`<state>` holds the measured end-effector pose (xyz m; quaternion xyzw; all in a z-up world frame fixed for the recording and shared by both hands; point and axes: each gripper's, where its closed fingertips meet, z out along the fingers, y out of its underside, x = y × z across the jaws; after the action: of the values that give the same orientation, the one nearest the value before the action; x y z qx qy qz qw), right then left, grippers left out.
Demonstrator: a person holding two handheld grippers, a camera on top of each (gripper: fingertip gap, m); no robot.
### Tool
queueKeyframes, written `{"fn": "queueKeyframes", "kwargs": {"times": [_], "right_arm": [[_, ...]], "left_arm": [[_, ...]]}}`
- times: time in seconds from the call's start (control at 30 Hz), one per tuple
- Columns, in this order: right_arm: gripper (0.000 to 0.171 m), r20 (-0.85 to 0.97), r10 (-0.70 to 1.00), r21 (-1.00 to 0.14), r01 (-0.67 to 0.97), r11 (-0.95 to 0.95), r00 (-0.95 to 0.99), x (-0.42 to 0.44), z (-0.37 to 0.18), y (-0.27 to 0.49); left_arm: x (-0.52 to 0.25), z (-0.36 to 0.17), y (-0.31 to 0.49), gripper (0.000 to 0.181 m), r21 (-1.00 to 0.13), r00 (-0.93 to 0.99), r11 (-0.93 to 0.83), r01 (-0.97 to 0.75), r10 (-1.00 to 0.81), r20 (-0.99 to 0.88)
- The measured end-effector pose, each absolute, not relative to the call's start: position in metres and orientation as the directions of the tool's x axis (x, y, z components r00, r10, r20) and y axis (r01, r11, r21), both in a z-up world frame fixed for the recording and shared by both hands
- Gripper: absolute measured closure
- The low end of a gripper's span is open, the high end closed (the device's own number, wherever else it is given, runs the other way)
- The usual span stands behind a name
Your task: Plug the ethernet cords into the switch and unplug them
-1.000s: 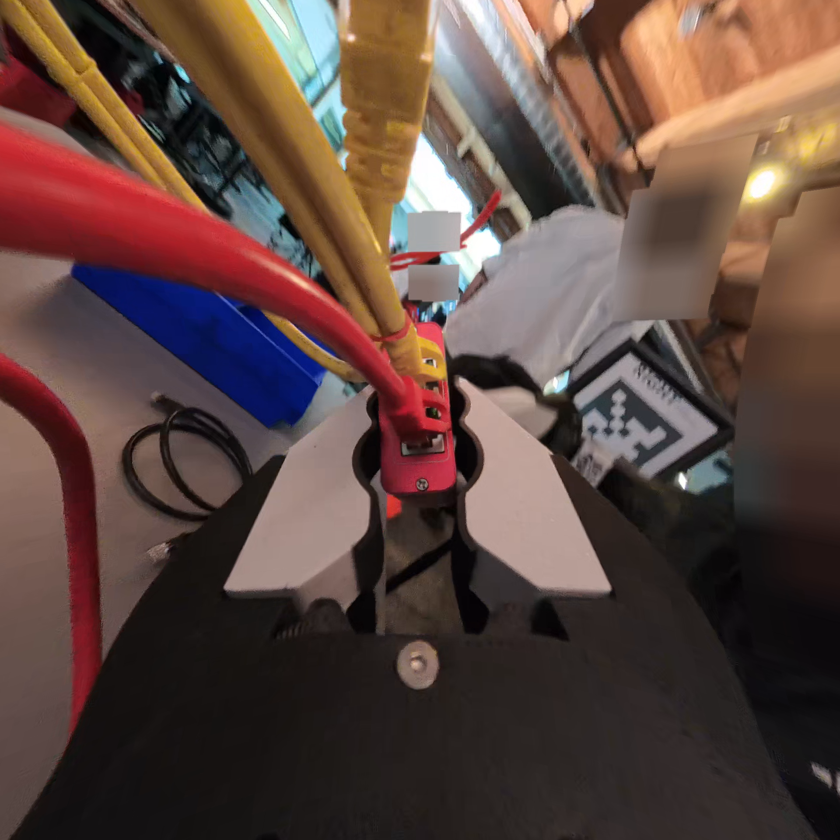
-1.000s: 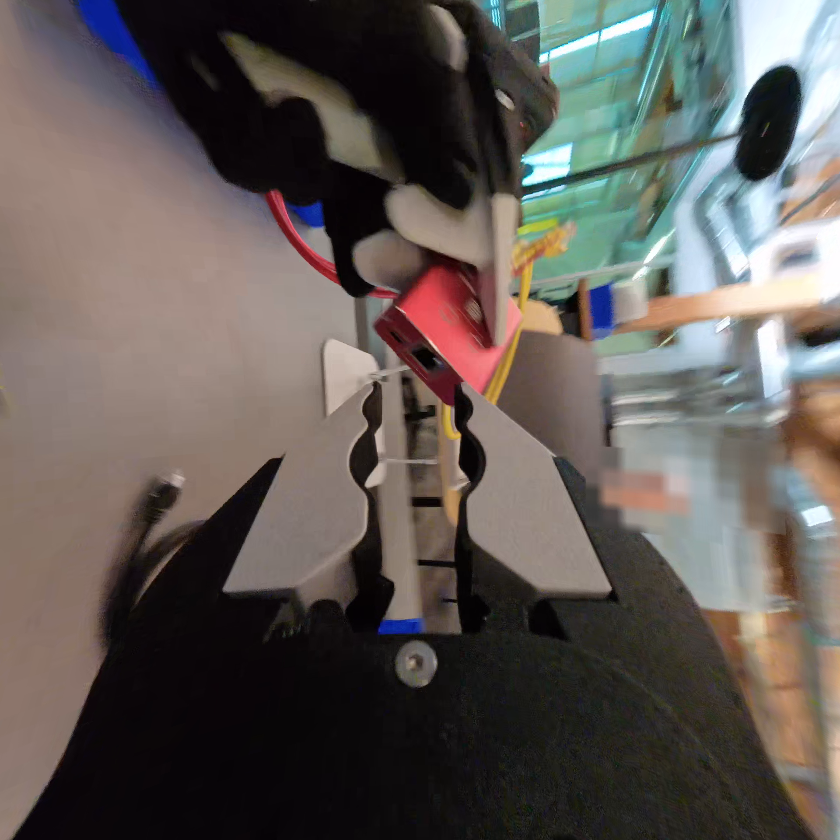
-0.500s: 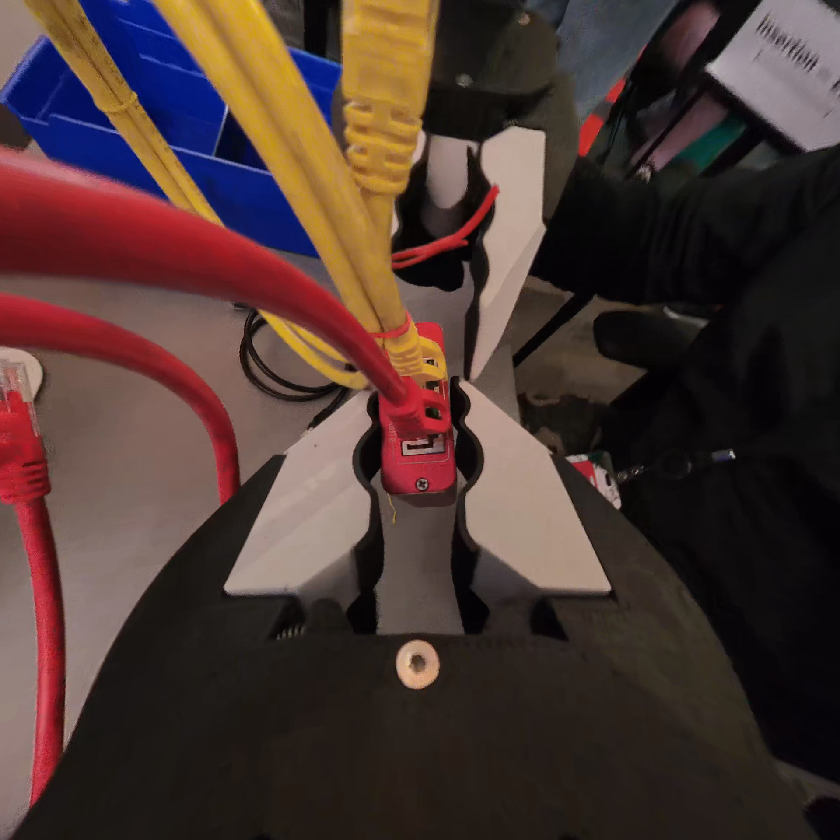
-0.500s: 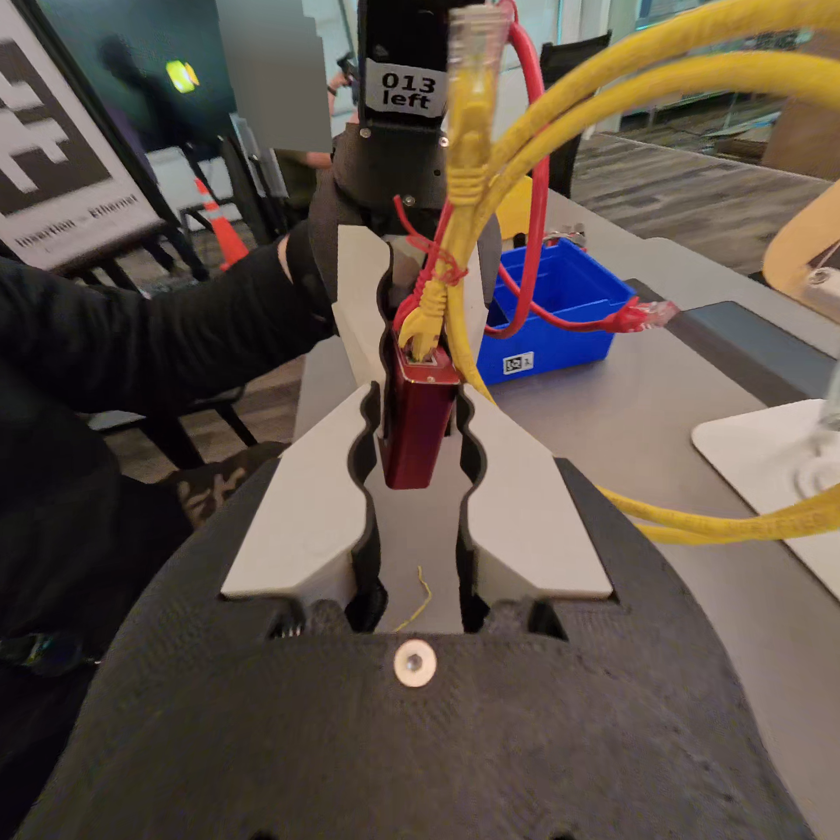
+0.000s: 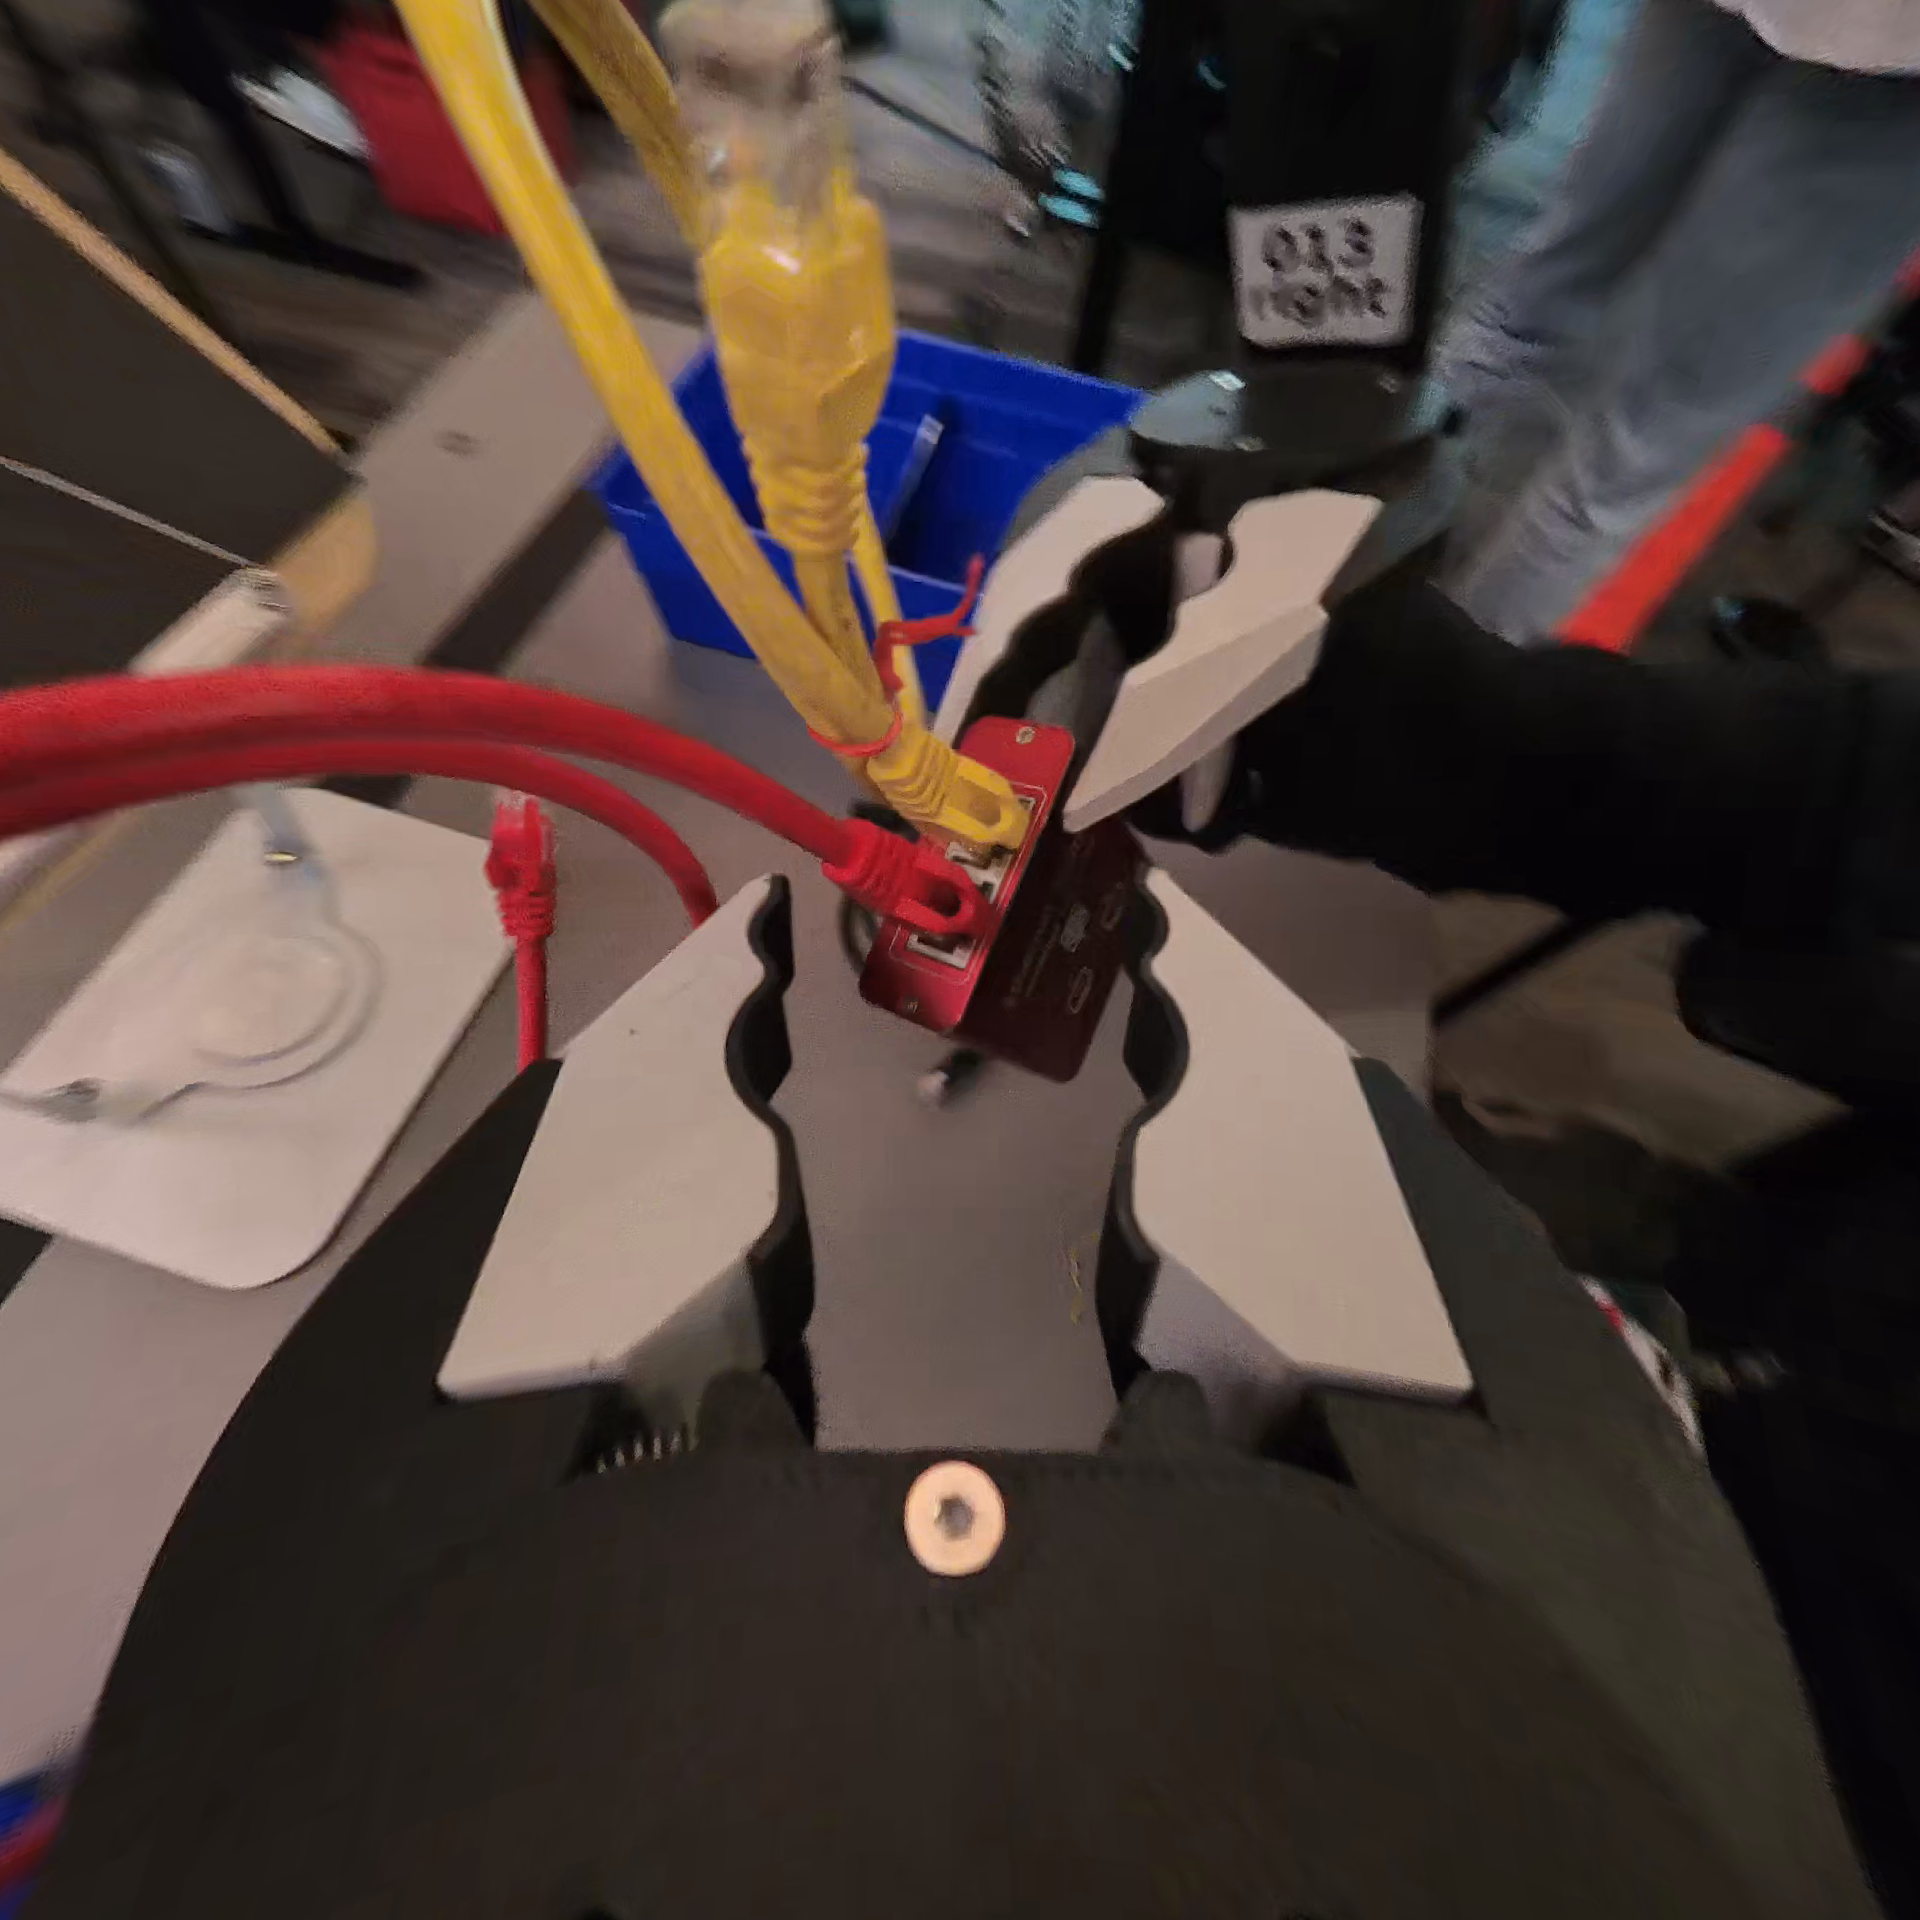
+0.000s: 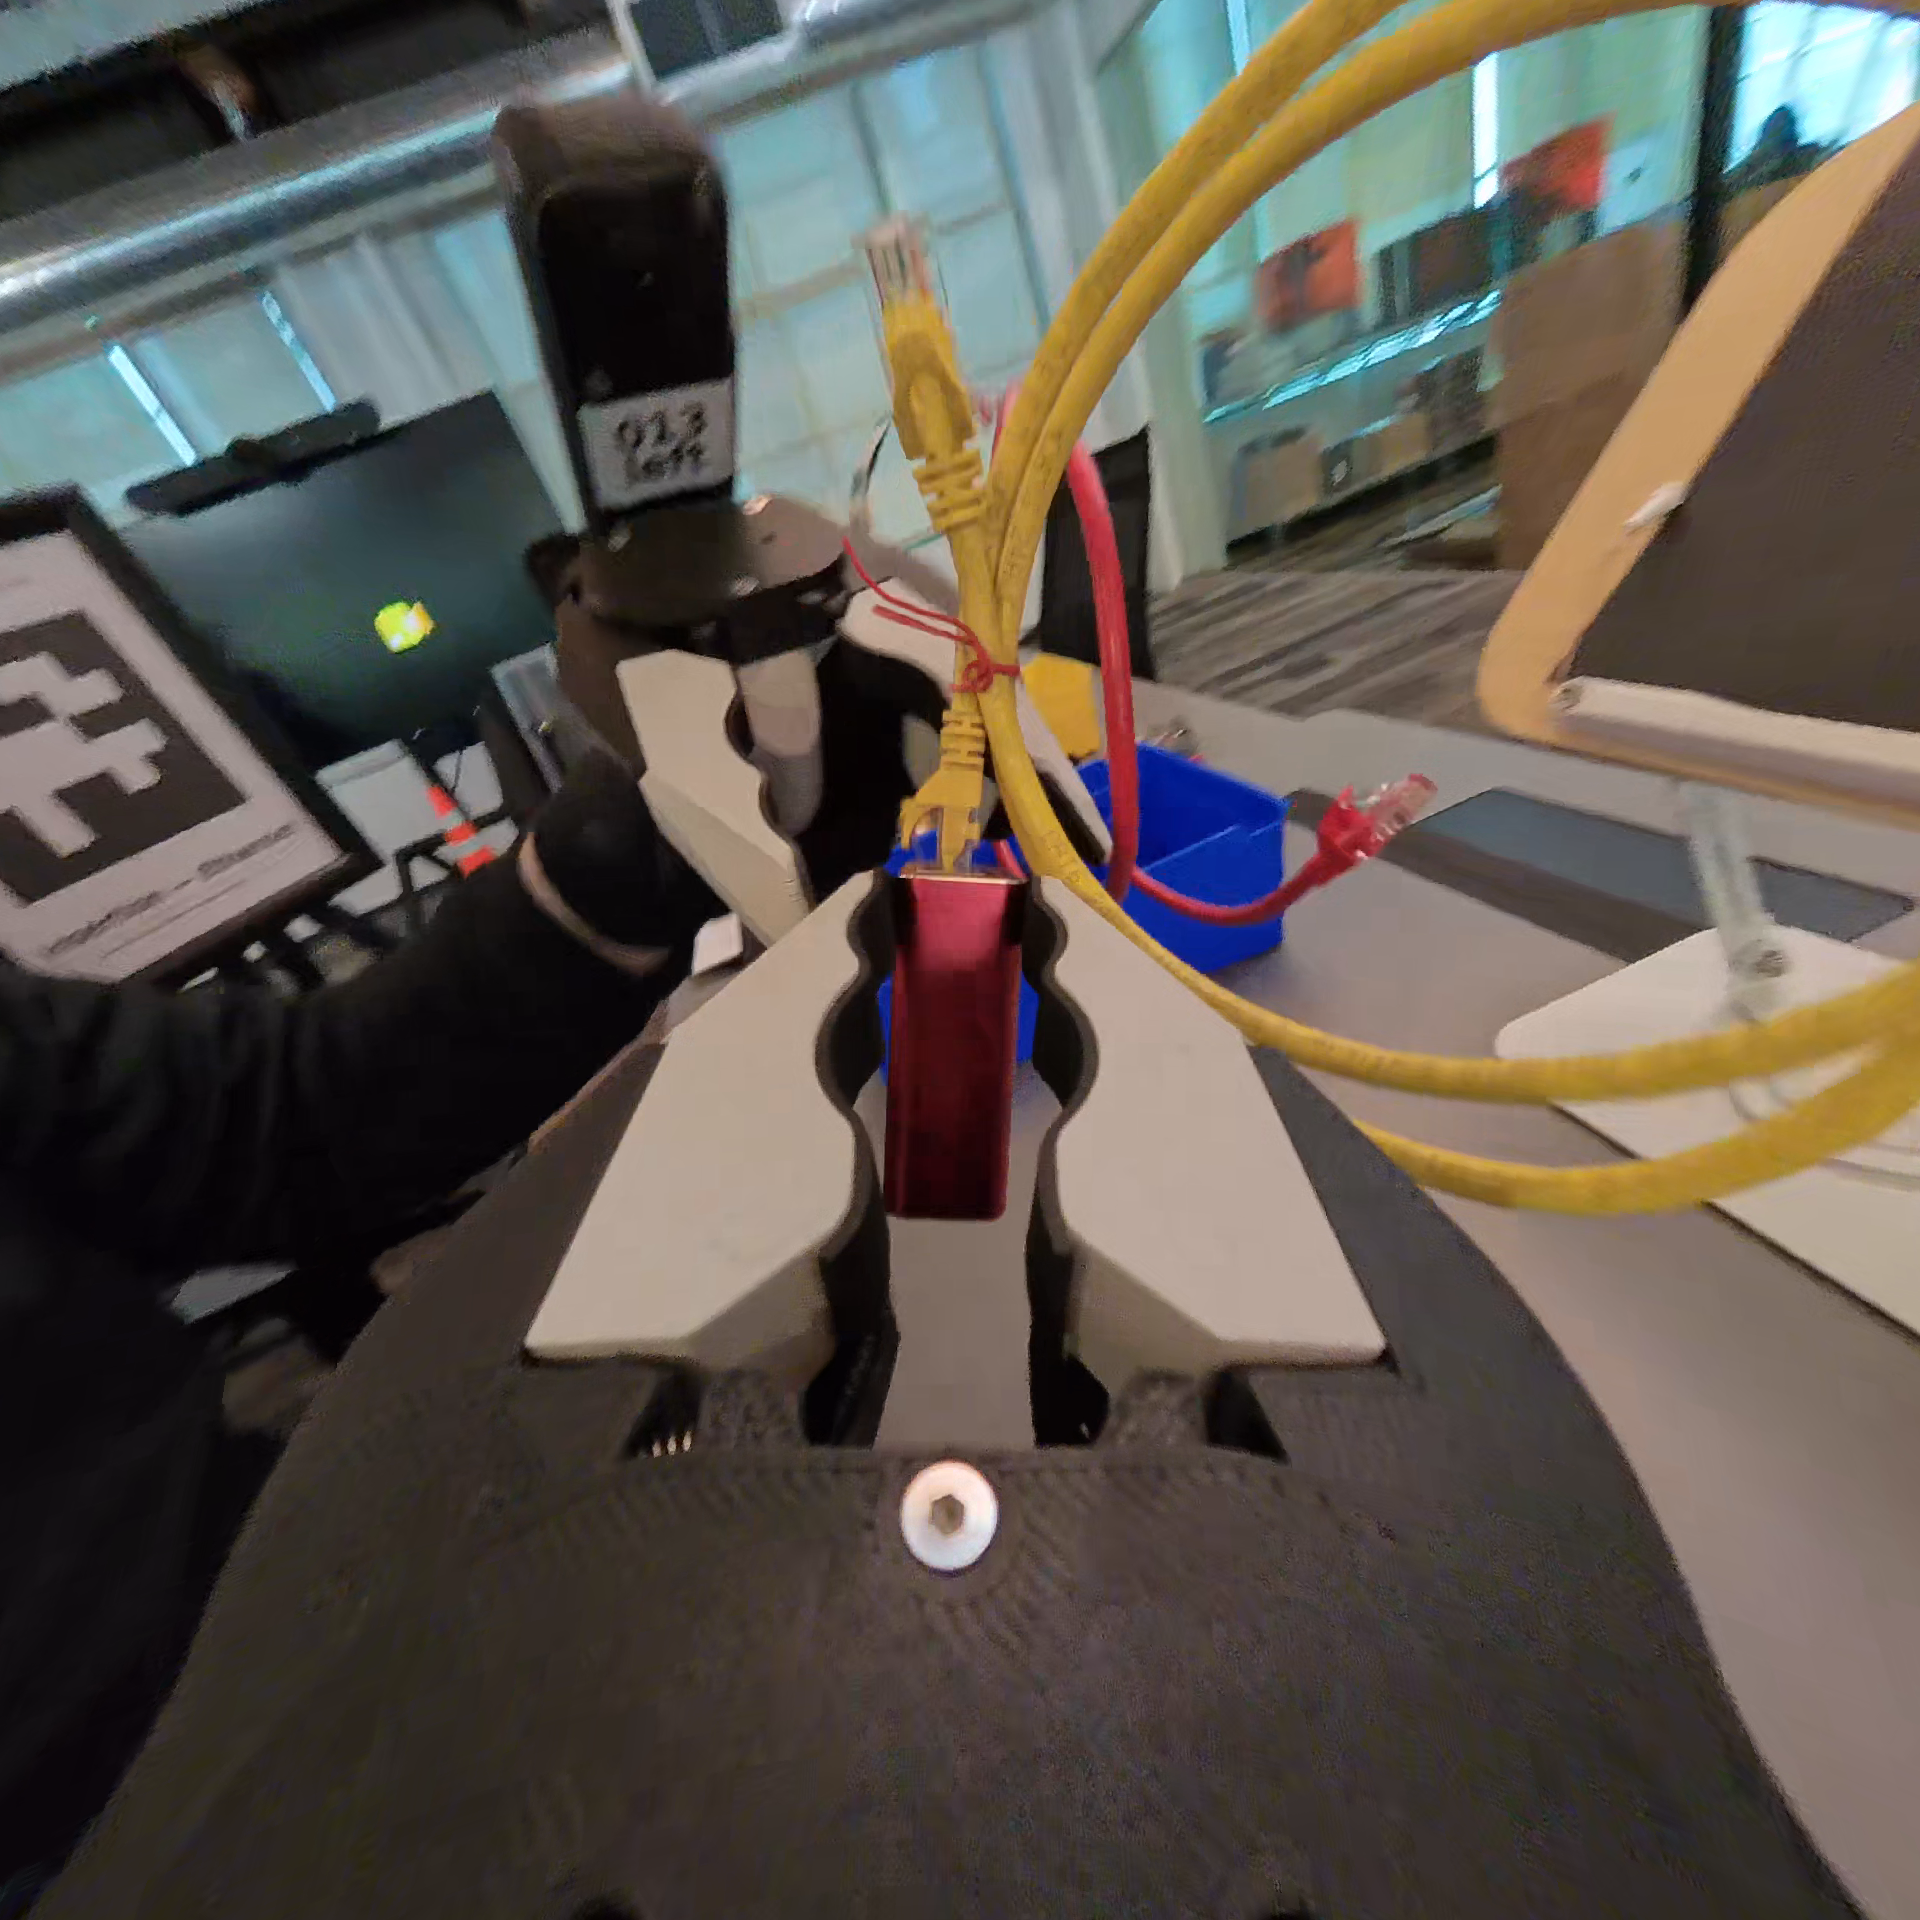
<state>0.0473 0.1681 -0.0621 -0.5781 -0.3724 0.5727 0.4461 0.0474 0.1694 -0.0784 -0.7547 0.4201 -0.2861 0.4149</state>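
Here the right gripper (image 6: 956, 997) is pinching the red switch (image 6: 951, 1049) between its two fingers, holding it above the grey surface (image 6: 1455, 1403) with its long axis running straight out along the fingers and its port face turned away, toward the other tool. In the left wrist view, the left gripper (image 5: 956, 935) is standing spread wide with nothing between its fingers, and the switch (image 5: 987, 914) is hanging just ahead of its tips, a little right of centre and tilted, with the row of ports facing up and left. Two cords are sitting in that row: the yellow cord (image 5: 935, 790) in a port nearer the far end and the red cord (image 5: 894, 873) in the one beside it, while the nearest port is showing empty. Both plugs are leaning out toward the left side of that view, so the left gripper is the nearer and only free tool for them; I judge that it would need to shift slightly left and forward to bracket the red plug, closing across the plug body and pulling along the plug's axis, away from the port face. The yellow cord's free end (image 5: 790, 260) is dangling high in front, tied to its own loop, and a spare red plug (image 5: 520, 862) is hanging over the surface to the left. A blue bin (image 5: 935, 499) is sitting behind.
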Motion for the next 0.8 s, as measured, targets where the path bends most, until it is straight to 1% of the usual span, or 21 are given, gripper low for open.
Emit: {"fn": "queueKeyframes", "kwargs": {"times": [0.07,0.1,0.17,0.27,0.3,0.33,0.4,0.5,0.57,0.67,0.73,0.8], "right_arm": [[0.15,-0.329,0.938,-0.94,-0.127,-0.315,0.107,0.048,-0.057,0.176],[0.15,-0.326,0.938,-0.941,-0.138,-0.31,0.12,0.048,-0.056,0.179],[0.15,-0.316,0.939,-0.944,-0.146,-0.296,0.138,0.045,-0.054,0.181],[0.15,-0.305,0.943,-0.949,-0.124,-0.289,0.135,0.04,-0.056,0.178],[0.15,-0.295,0.947,-0.953,-0.105,-0.283,0.13,0.039,-0.058,0.176],[0.15,-0.286,0.95,-0.958,-0.075,-0.278,0.124,0.037,-0.062,0.172],[0.15,-0.287,0.951,-0.958,-0.014,-0.288,0.113,0.037,-0.071,0.168],[0.15,-0.333,0.939,-0.937,0.078,-0.34,0.086,0.036,-0.088,0.163],[0.149,-0.371,0.926,-0.923,0.088,-0.376,0.069,0.036,-0.093,0.162],[0.149,-0.416,0.908,-0.906,0.064,-0.418,0.038,0.039,-0.092,0.163],[0.149,-0.449,0.894,-0.89,0.088,-0.448,0.016,0.04,-0.096,0.163],[0.149,-0.459,0.888,-0.884,0.104,-0.456,-0.008,0.04,-0.1,0.16]], "left_arm": [[0.046,-0.08,0.174,0.117,-0.889,0.559,-0.294,-0.35,-0.827,0.054],[0.046,-0.086,0.174,0.116,-0.886,0.594,-0.321,-0.335,-0.802,0.066],[0.045,-0.098,0.177,0.12,-0.886,0.658,-0.362,-0.291,-0.747,0.089],[0.052,-0.096,0.173,0.131,-0.905,0.601,-0.413,-0.1,-0.75,0.276],[0.051,-0.093,0.171,0.134,-0.911,0.567,-0.407,-0.062,-0.766,0.303],[0.048,-0.093,0.171,0.133,-0.913,0.552,-0.402,-0.062,-0.776,0.304],[0.044,-0.096,0.169,0.136,-0.904,0.529,-0.402,-0.146,-0.804,0.272],[0.04,-0.101,0.169,0.135,-0.866,0.531,-0.347,-0.359,-0.84,0.116],[0.041,-0.102,0.17,0.135,-0.816,0.506,-0.289,-0.501,-0.863,-0.005],[0.046,-0.098,0.172,0.135,-0.761,0.455,-0.23,-0.607,-0.886,-0.095],[0.046,-0.101,0.173,0.132,-0.692,0.413,-0.183,-0.698,-0.893,-0.18],[0.047,-0.103,0.17,0.134,-0.631,0.347,-0.129,-0.765,-0.908,-0.236]]}}
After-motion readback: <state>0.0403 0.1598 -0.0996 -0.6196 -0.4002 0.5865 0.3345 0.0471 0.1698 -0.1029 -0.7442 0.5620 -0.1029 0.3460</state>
